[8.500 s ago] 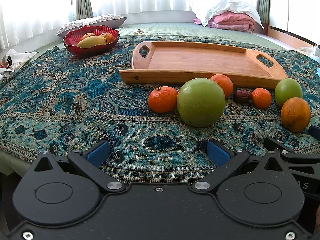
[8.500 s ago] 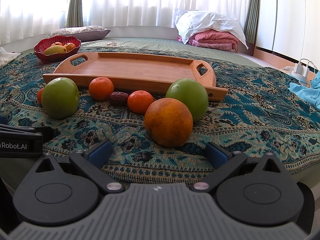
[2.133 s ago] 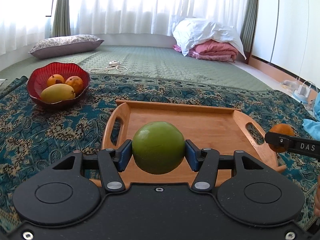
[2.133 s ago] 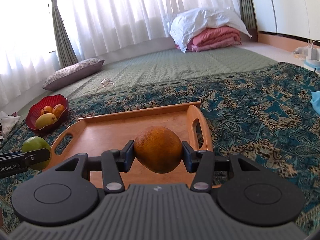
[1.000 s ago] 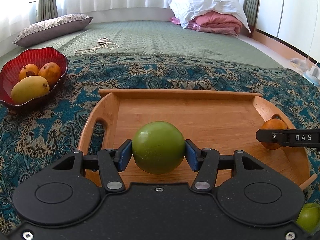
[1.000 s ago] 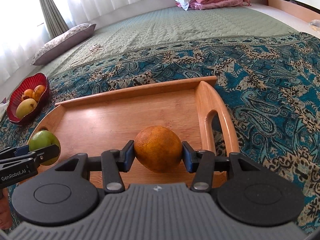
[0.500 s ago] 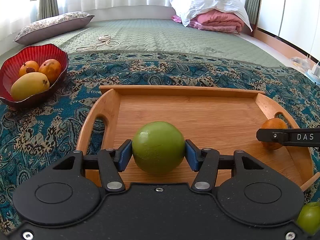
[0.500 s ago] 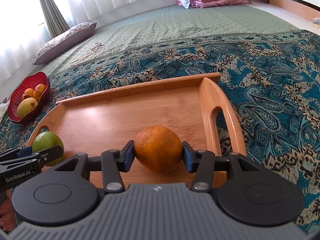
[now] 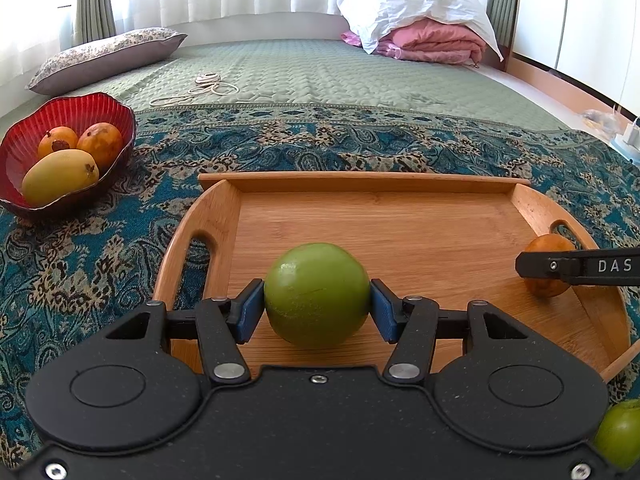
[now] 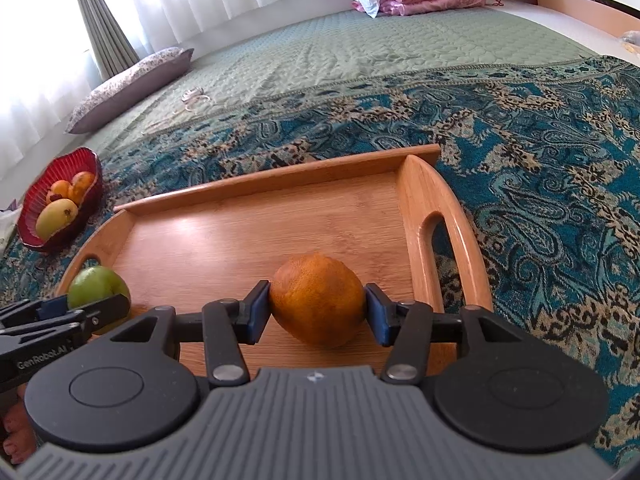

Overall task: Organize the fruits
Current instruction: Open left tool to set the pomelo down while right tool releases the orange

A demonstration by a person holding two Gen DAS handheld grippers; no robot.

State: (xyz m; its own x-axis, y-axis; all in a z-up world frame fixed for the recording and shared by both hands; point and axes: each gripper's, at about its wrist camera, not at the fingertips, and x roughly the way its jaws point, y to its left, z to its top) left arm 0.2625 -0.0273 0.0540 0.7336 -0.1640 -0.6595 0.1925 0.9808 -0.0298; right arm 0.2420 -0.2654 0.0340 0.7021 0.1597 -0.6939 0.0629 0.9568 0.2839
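**Orange let go onto the tray; green fruit next**

A second earlier both tools had been clamped on fruit over the light bamboo tray with cut-out handles (image 9: pixel 400 208). Now my right tool (image 10: pixel 318 312) was opening: its blue pads (image 10: pixel 256 312) had drawn back from the round, rough-skinned orange fruit (image 10: pixel 318 300), with a thin gap showing on the right side. The fruit sat between them on the tray floor, near the right handle. I judged that piece delivered.

My left tool (image 9: pixel 317 312) had not changed. Its pads were pressed against both sides of the large smooth green fruit (image 9: pixel 317 294), the jaws about a third open around it, low over the tray's near left part. Whether the fruit rested on the wood I could not tell.

A second green fruit (image 9: pixel 620 432) showed at the lower right corner of the left view, off the tray on the blue paisley bedspread (image 9: pixel 100 248). The red fluted glass bowl (image 9: pixel 80 112) with a mango and two orange fruits stood well apart to the left.

With the orange down, I reckoned the next step was to release the green fruit, then back both tools out gently so neither ball rolled.
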